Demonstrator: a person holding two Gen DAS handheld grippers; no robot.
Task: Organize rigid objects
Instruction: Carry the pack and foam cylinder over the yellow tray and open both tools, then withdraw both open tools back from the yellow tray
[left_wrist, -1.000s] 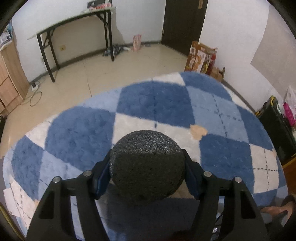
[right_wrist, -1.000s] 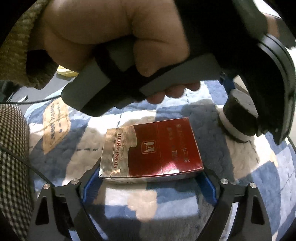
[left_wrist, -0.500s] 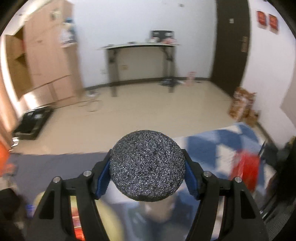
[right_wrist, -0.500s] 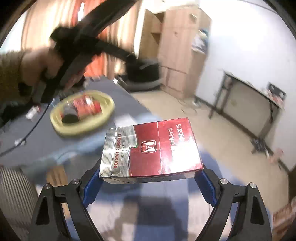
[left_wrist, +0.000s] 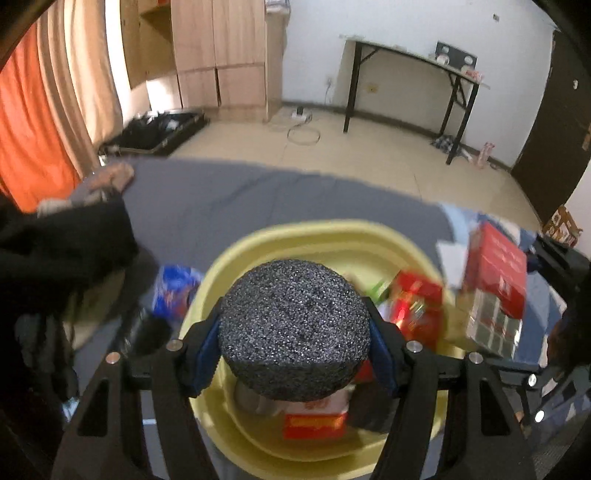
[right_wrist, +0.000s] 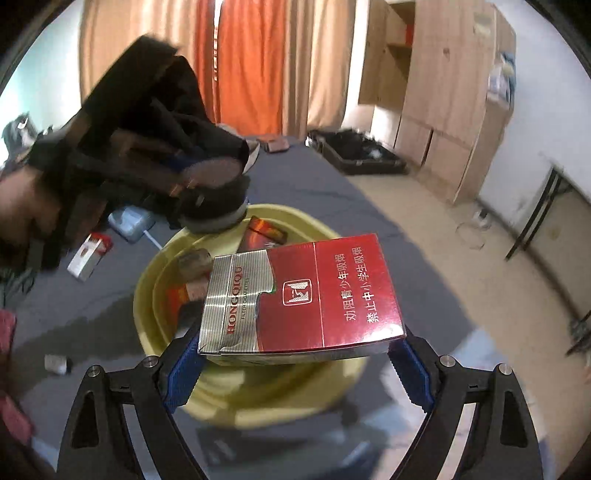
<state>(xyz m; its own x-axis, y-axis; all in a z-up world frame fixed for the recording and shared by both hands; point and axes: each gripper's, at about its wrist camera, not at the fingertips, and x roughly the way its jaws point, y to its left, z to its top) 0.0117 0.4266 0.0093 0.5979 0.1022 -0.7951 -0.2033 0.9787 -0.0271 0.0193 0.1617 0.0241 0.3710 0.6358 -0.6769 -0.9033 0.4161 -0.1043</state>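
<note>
My left gripper (left_wrist: 293, 354) is shut on a dark grey, gritty round puck (left_wrist: 295, 321) and hangs over the yellow basin (left_wrist: 332, 230). Several red boxes (left_wrist: 417, 306) lie inside the basin. My right gripper (right_wrist: 295, 356) is shut on a red and silver cigarette pack (right_wrist: 306, 295), held flat above the near side of the yellow basin (right_wrist: 147, 295). In the left wrist view that cigarette pack (left_wrist: 495, 284) is over the basin's right rim. In the right wrist view the puck (right_wrist: 214, 199) hovers, blurred, over the basin's far left rim.
The basin sits on a grey cloth (left_wrist: 221, 199) spread on the floor. A blue packet (left_wrist: 173, 291) and a small red and white box (right_wrist: 88, 254) lie beside it. Beyond are an open black case (left_wrist: 159, 133), a wooden wardrobe (left_wrist: 221, 55) and a folding table (left_wrist: 406, 74).
Both hands have swung away from the blue and white rug and now hang over the yellow basin. The puck and the cigarette pack stay gripped as before.
</note>
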